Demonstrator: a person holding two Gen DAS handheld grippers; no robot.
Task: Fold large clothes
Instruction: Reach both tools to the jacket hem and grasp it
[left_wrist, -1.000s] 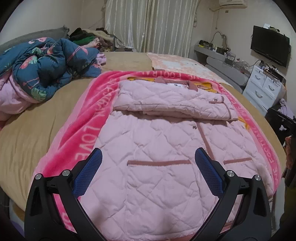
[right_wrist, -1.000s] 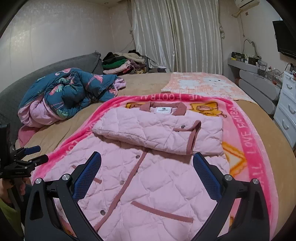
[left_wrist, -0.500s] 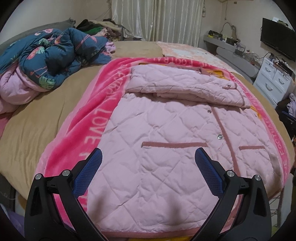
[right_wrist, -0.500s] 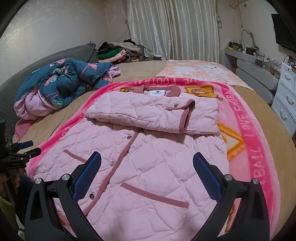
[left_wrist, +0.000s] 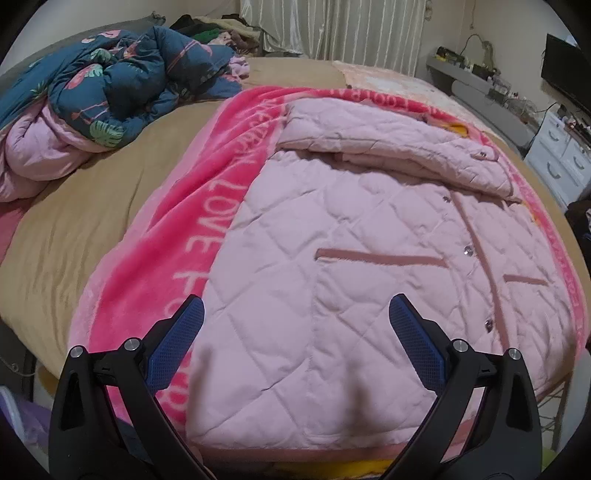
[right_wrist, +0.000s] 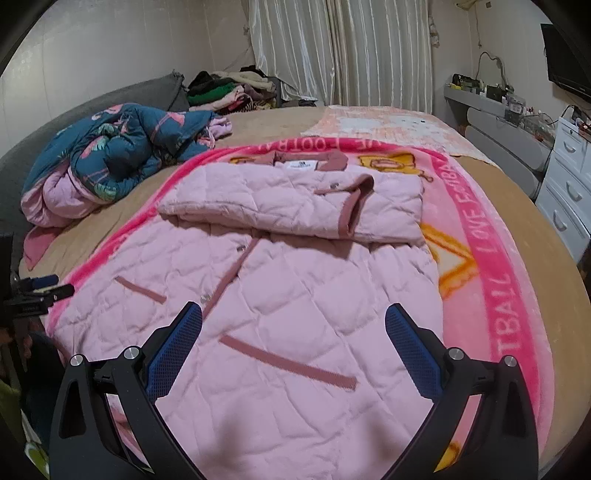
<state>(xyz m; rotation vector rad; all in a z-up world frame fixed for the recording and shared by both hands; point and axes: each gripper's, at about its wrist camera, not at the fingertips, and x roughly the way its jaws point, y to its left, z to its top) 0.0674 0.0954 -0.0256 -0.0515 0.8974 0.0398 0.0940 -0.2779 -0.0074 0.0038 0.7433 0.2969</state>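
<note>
The coat (left_wrist: 354, 280) lies front up on a pink blanket (left_wrist: 207, 206) spread over the bed (left_wrist: 92, 206). Its sleeves are folded across the chest, forming a thick band near the collar (right_wrist: 332, 160). The lower body lies flat, with its hem at the near edge of the bed.

The left gripper (left_wrist: 295, 328) hangs above the hem's left part, jaws wide apart and holding nothing. The right gripper (right_wrist: 293, 332) hangs above the hem's right part, jaws likewise wide apart and empty. Neither appears to touch the fabric, though contact cannot be fully ruled out from these views.

Handling judgement: the coat is quilted and padded, so it is soft, bulky and somewhat springy. It is probably moderate in weight for a garment. It should drape rather than hold a crease, and a fold may puff open unless it is pressed down. The shell looks smooth and may slide on the fleecy blanket.

Recommended hold: the two hem corners, one per gripper. Bite deep enough to catch both the front and back layers. The trimmed hem edge should offer a firmer purchase than the quilted panels. Avoid the snap buttons (left_wrist: 468, 252) and the pocket slits (left_wrist: 380, 257), where only one layer would lift.

A rumpled quilt (right_wrist: 110, 155) lies well apart on the far left.
</note>
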